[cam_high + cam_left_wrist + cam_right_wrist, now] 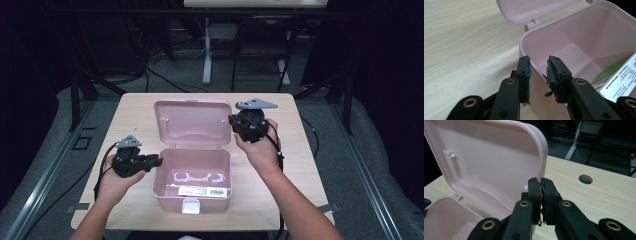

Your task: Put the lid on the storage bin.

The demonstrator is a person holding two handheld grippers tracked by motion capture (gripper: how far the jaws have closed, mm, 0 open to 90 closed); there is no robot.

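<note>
- A pale pink plastic storage box (pixel 192 175) with rounded corners stands near the middle of the light wooden table (pixel 295 165), a little toward the near edge.
- Its pink hinged lid (pixel 192 122) is open and stands up behind the box on the far side, with the inner face turned toward the person.
- In the box, along its near wall, lies a flat white packet with small black print (pixel 202 191) and with a green stripe that the left gripper view shows; the rest of the pink bottom is bare.
- On the near outside wall of the box there is a small white clasp (pixel 190 205).
- The left gripper (pixel 155 161) is held in the left hand (pixel 117 182) at the left side of the box, and it points right, toward the left wall of the box.
- In the left gripper view its two black jaws stand apart at a middle width, one on each side of the rim of the box (pixel 529 36). The pads do not press on the rim; they hold nothing.
- The right gripper (pixel 541 185) is held in the right hand (pixel 260 147) at the right edge of the lid.
- Its jaws are nearly together and they pinch the thin right edge of the lid (pixel 543 157).
- Far right on the table there is a round cable hole (pixel 585 179).
</note>
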